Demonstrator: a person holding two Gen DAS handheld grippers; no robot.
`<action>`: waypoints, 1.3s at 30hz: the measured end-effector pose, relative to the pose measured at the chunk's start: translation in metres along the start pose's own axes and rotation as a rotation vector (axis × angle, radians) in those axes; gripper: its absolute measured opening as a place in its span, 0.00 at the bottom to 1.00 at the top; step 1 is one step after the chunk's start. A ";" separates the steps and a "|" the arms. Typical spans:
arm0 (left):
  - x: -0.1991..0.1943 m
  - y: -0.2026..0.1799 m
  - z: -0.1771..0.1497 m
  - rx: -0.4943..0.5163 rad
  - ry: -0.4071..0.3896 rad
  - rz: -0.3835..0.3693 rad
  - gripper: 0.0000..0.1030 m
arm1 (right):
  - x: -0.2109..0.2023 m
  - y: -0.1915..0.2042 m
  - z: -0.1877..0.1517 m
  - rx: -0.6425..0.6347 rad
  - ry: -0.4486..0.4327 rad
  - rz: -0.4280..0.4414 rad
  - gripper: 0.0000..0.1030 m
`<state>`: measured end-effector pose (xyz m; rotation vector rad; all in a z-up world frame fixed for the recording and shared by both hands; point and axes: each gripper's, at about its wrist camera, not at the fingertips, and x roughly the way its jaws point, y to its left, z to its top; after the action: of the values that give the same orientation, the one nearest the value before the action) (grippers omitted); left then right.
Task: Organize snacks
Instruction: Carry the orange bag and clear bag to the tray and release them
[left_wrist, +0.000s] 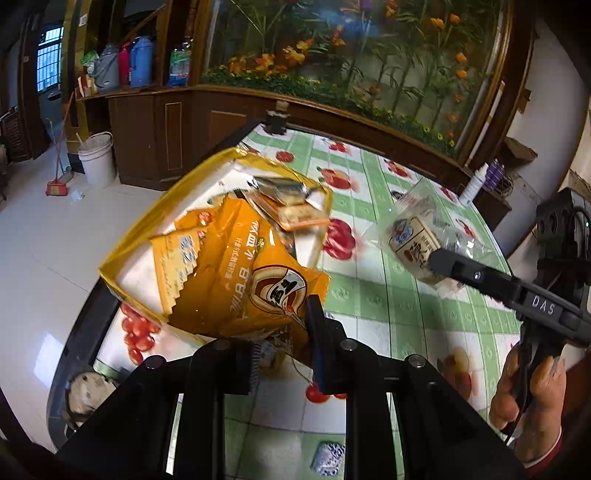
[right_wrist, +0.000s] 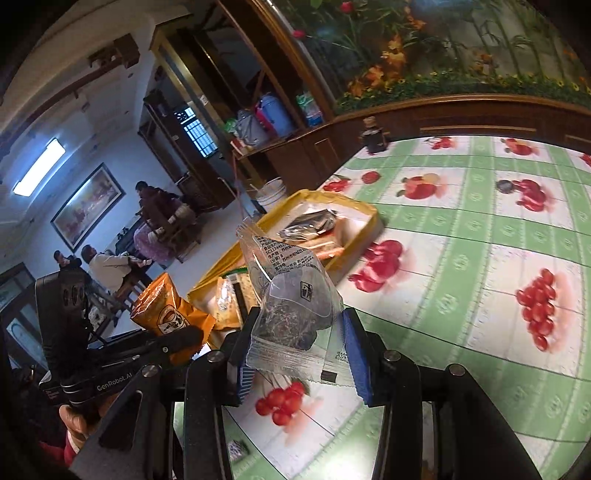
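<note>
- Left gripper (left_wrist: 280, 332): clamped on the lower edge of an orange snack bag (left_wrist: 236, 273), carried above the yellow box (left_wrist: 129, 236), presumably for dropping in.
- Right gripper (right_wrist: 299, 347): pinching a clear-wrapped snack (right_wrist: 291, 306) held off the fruit-print tablecloth (right_wrist: 461, 258), near the box's right side.
- Box contents: flat packets (left_wrist: 291, 206) already fill the far end, leaving limited room.
- Possible obstruction: both grippers converge on one opening, so one load may block the other.
</note>
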<state>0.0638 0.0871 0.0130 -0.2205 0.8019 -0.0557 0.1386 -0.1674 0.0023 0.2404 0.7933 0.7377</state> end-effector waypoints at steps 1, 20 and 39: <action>0.000 0.003 0.004 -0.008 -0.007 0.005 0.19 | 0.003 0.002 0.002 -0.002 0.001 0.007 0.42; 0.041 0.059 0.049 -0.134 -0.023 0.108 0.19 | 0.096 0.021 0.038 0.004 0.057 0.083 0.42; 0.105 0.051 0.061 -0.090 0.090 0.156 0.29 | 0.177 0.022 0.073 -0.079 0.109 -0.014 0.43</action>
<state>0.1791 0.1336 -0.0317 -0.2410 0.9095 0.1178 0.2634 -0.0254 -0.0366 0.1242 0.8660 0.7721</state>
